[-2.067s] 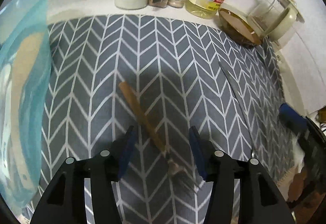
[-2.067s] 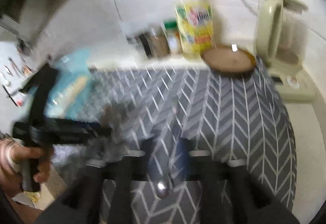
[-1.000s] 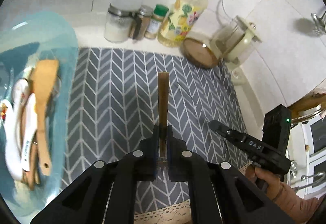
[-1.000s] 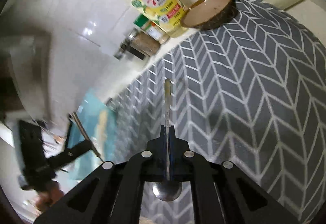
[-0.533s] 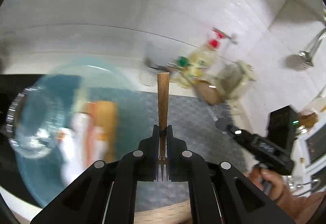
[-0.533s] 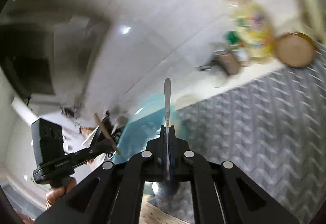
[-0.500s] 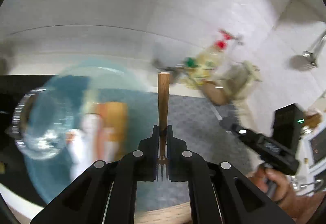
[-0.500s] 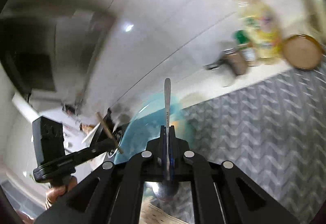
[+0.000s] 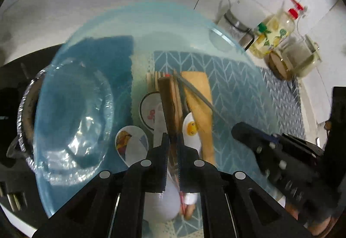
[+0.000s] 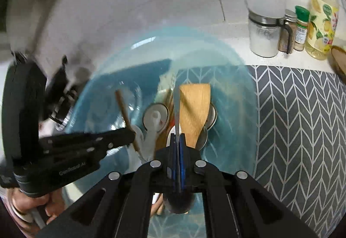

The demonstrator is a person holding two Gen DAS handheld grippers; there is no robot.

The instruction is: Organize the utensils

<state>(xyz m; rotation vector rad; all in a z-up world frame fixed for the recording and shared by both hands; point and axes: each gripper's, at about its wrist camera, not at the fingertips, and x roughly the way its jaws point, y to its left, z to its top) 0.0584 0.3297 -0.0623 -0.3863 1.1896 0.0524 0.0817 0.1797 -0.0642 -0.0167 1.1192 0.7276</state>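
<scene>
Blue see-through plastic bowl sits at the left end of the grey zigzag cloth mat. Inside it lie a flat wooden spatula, white painted spoons and some metal spoons. Above the bowl, the left gripper is squeezed tight on a fork with a brown wooden handle, handle pointing to 12 o'clock. The right gripper is pinched shut on a thin silver metal spoon, its round end maybe near the camera. Jars and a yellow bottle stand at 2 o'clock.
</scene>
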